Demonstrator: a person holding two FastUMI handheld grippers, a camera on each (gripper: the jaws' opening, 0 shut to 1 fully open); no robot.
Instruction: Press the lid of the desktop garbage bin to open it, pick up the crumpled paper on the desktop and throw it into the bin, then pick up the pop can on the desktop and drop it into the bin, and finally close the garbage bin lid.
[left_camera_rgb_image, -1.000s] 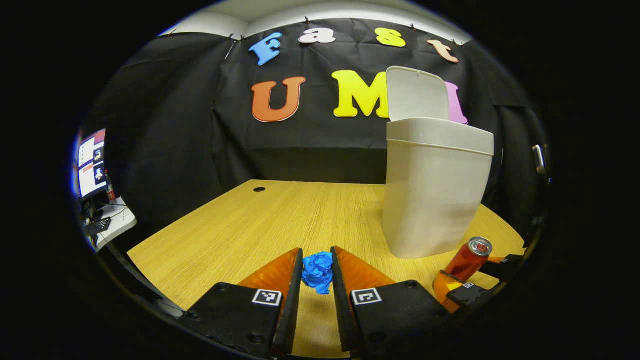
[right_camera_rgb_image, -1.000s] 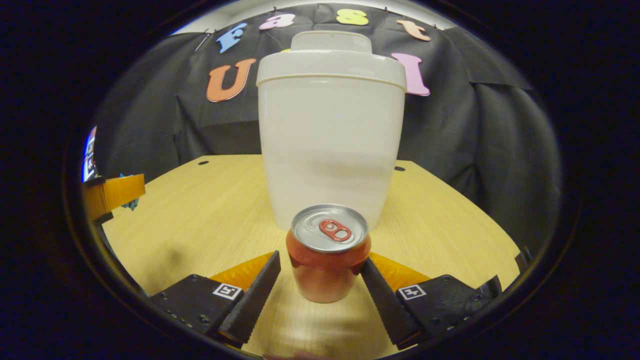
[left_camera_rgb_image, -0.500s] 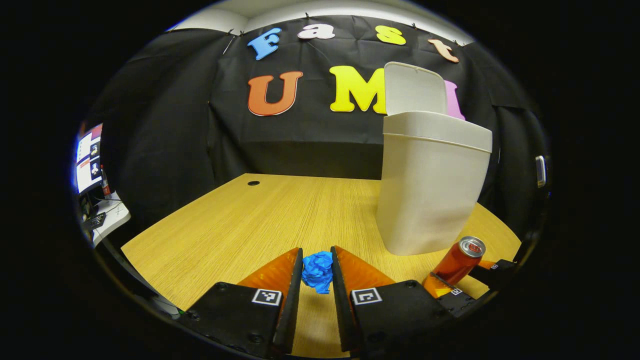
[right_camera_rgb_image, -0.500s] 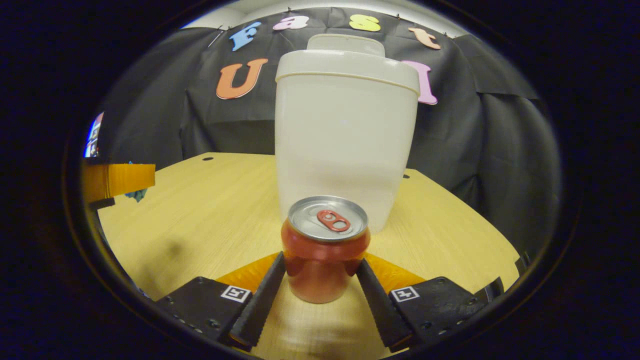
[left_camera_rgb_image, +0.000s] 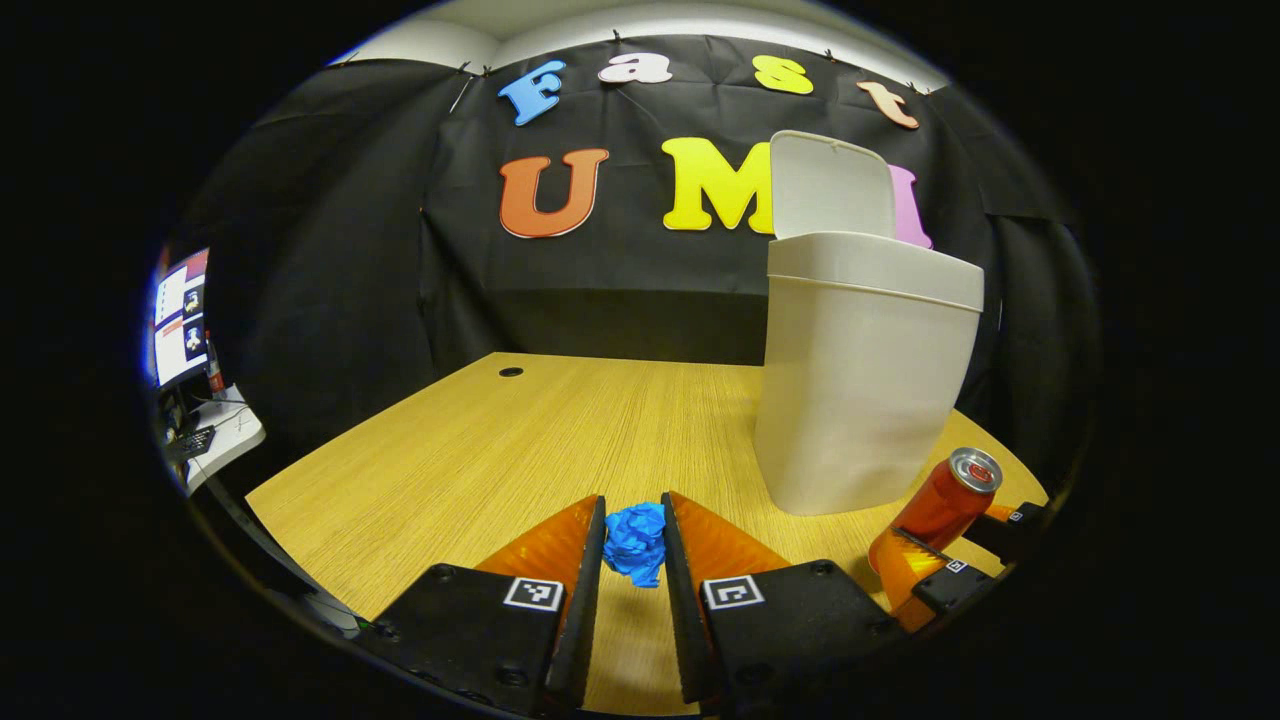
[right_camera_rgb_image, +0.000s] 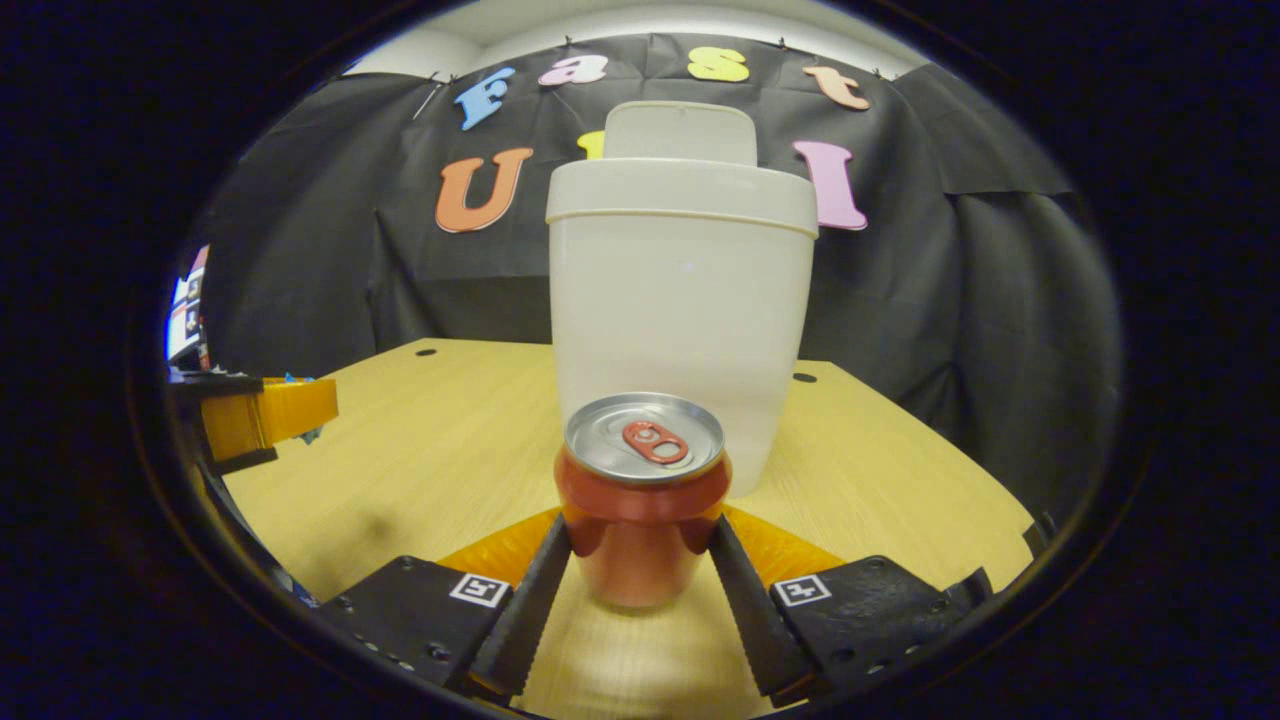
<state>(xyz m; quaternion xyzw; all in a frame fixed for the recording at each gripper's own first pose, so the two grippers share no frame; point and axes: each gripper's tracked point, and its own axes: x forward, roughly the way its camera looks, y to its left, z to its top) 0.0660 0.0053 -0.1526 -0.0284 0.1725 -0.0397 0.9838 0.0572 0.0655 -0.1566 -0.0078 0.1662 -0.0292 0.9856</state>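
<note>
matt off-white plastic bin (right_camera_rgb_image: 680, 310), glossy red metal can (right_camera_rgb_image: 642, 520) with a brushed silvery top, crinkled blue paper (left_camera_rgb_image: 635, 540), wood-grain desk (left_camera_rgb_image: 480, 460), black cloth wall (left_camera_rgb_image: 340, 280).

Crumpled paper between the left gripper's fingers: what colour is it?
Bright blue; the crumpled paper shows best in the left gripper view.

Blue crumpled paper (left_camera_rgb_image: 635, 541), red pop can (right_camera_rgb_image: 642, 510), cream bin (right_camera_rgb_image: 680, 310), wood-grain desktop (left_camera_rgb_image: 520, 450)
</note>
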